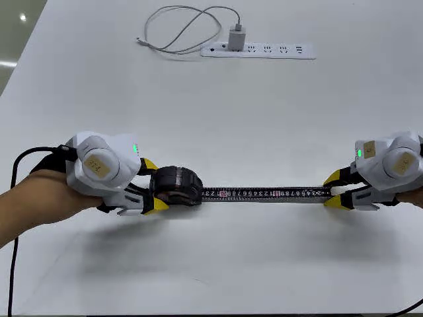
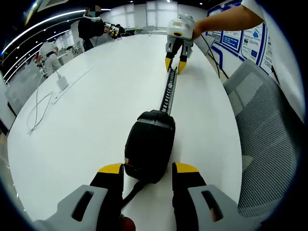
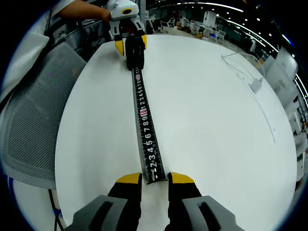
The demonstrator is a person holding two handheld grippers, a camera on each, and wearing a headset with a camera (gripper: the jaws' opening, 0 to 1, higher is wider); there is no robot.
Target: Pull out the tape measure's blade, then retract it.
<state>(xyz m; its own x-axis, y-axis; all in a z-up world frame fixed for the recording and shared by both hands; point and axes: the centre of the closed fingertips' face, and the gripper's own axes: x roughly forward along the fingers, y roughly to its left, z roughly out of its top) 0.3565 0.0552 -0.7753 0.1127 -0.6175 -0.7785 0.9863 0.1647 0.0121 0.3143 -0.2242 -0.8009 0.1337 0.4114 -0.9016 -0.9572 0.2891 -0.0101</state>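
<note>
A black tape measure case (image 1: 175, 187) lies on the white table (image 1: 218, 119), and my left gripper (image 1: 153, 186) is shut on its two sides. In the left gripper view the case (image 2: 150, 142) sits between the yellow-tipped jaws of that gripper (image 2: 148, 168). The blade (image 1: 264, 193) is drawn out to the right, flat along the table with its numbers up. My right gripper (image 1: 332, 190) is shut on the blade's end. In the right gripper view the blade (image 3: 144, 120) runs from the right gripper (image 3: 155, 179) up to the case (image 3: 134, 48).
A white power strip (image 1: 261, 50) with a charger (image 1: 236, 37) and a looped cable (image 1: 178, 30) lies at the table's far side. A grey mesh chair (image 2: 262, 125) stands at the table's near edge. People stand at another table in the distance (image 2: 94, 26).
</note>
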